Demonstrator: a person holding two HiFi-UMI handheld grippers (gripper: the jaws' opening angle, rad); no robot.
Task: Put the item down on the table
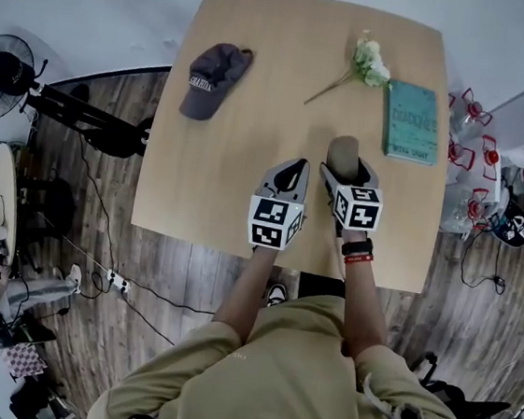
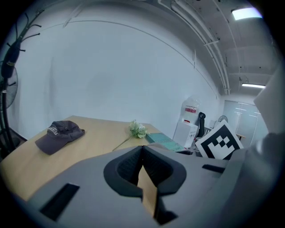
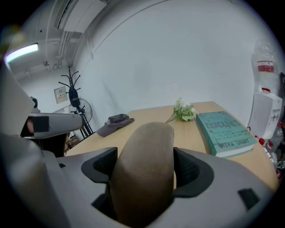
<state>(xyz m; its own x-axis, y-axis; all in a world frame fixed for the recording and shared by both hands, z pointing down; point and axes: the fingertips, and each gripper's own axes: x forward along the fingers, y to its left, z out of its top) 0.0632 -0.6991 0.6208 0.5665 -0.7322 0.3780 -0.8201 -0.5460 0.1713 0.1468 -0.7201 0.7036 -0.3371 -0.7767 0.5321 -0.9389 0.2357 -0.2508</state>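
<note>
Held in the right hand-held gripper [image 1: 349, 172]: one brown, matte, oblong item [image 3: 144, 156], potato-shaped, clamped across its thick middle from both sides, rounded end poking forward past the jaws. Poised over the near middle of the pale wooden worktop [image 1: 242, 136]; touching the surface or just above it, cannot tell. Left hand-held gripper [image 1: 291, 173] just beside, jaws pressed together, nothing between them.

Handling, as a guess: fairly light, firm rather than squashy, no visible denting under the grip. Dull skin, so probably not slippery. Not obviously fragile. Rounded all over, so likely to roll once released. Best lowered until the long side rests flat, then freed by easing the jaws apart slowly. Present hold across the middle looks the sensible one.

Counted on the worktop, well apart from the item: one dark grey baseball cap [image 1: 213, 76] at far left, one white flower sprig with a thin stem [image 1: 368, 64] at the far side, one teal hardback book [image 1: 411, 120] just beside the flower head. Two hand-held grippers, one item.
</note>
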